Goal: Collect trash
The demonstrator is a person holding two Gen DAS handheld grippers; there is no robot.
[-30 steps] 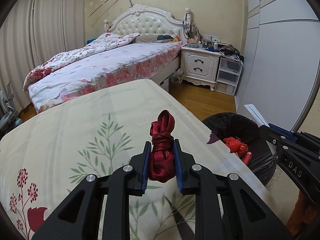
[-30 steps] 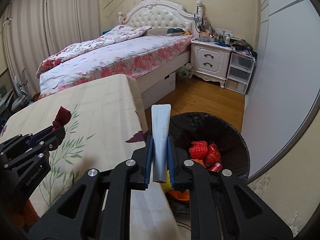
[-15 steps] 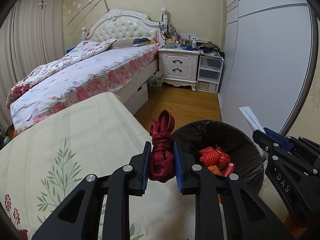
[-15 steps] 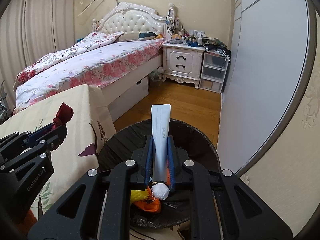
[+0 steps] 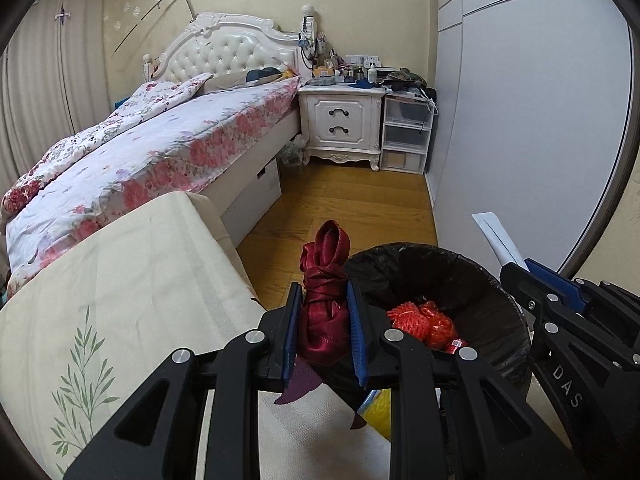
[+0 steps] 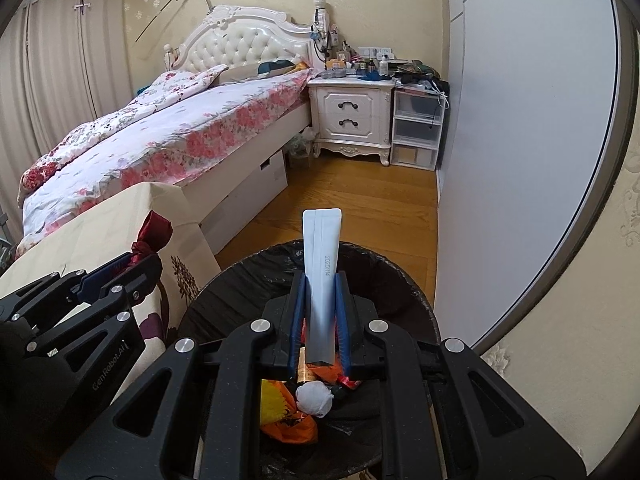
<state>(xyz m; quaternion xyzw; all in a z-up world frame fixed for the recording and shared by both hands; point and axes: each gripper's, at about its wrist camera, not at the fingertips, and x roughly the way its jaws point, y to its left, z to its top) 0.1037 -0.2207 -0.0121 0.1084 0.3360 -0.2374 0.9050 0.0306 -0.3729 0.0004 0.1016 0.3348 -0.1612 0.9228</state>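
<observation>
Your left gripper (image 5: 325, 330) is closed on a dark red knotted cloth (image 5: 324, 304), at the edge of the black bin (image 5: 496, 292). Your right gripper (image 6: 320, 320) clamps a flat white tube (image 6: 321, 276) directly above the bin's trash.

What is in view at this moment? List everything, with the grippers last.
Trash bin: one, black liner, on the floor beside the covered table.
Trash in bin: red mesh bundle, white wad, orange and yellow wrappers.
Red cloth bundle: one, dark red, knotted, between the left gripper's pads.
White tube: one, flat, between the right gripper's pads, over the bin.
Tablecloth: one, cream with leaf print, on the table left of the bin.
Bed: one, floral cover, white headboard.
Nightstand: one, white, cluttered top.
Plastic drawers: one stack, clear.
Floor: wood.
Left gripper: shut on the cloth bundle.
Right gripper: shut on the tube.
</observation>
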